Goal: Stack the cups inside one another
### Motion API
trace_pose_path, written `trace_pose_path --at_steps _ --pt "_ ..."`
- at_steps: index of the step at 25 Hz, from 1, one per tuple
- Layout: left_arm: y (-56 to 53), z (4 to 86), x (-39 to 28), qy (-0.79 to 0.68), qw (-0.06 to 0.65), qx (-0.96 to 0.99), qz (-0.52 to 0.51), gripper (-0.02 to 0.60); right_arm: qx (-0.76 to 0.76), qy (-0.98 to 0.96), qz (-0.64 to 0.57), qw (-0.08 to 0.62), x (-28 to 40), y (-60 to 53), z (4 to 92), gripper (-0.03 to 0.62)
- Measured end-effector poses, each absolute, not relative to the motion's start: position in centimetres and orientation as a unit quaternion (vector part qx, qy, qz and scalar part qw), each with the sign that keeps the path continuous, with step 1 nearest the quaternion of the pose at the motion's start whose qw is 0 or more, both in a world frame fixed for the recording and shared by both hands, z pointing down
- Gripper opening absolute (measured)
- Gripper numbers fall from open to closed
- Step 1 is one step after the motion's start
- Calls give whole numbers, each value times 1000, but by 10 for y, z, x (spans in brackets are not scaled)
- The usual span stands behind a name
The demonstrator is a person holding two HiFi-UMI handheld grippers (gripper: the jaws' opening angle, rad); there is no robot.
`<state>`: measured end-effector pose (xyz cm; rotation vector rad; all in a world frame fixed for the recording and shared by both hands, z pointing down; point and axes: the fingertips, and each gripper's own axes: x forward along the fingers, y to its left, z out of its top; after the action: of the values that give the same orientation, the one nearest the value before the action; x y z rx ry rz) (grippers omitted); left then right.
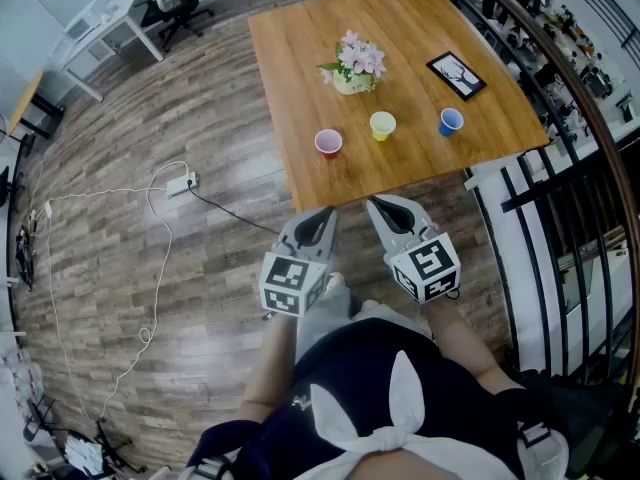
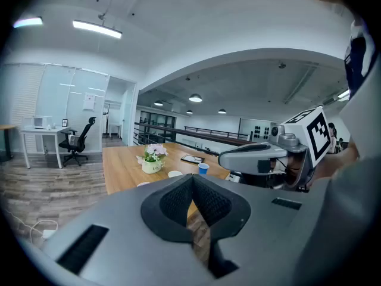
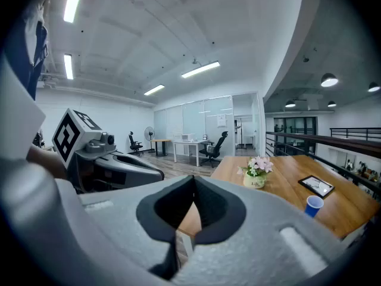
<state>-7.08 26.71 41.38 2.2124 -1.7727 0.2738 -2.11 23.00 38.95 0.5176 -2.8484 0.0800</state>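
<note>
Where left gripper [image 2: 192, 183] blocks view, pink cup [image 2: 143, 184] barely shows, fingers [image 2: 172, 202] together

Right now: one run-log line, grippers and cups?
stacking: not started | left gripper: shut, empty | right gripper: shut, empty | pink cup, yellow cup, blue cup: apart on table

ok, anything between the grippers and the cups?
Nothing visible. Left gripper and right gripper hang short of the table; pink cup, yellow cup and blue cup stand in an open row, flower pot behind them.
</note>
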Motion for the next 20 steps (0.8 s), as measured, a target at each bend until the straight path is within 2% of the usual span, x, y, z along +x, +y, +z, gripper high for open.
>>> trace_pose_path --at_steps 10,17,20 --pt "272 428 -74 -621 166 760 99 17 172 -977 36 125 -25 231 400 -2" --pt "260 429 -108 -632 175 748 103 17 178 -975 38 130 -53 212 407 0" --pt "252 430 -124 -631 177 748 104 17 176 -974 44 138 -70 204 413 109"
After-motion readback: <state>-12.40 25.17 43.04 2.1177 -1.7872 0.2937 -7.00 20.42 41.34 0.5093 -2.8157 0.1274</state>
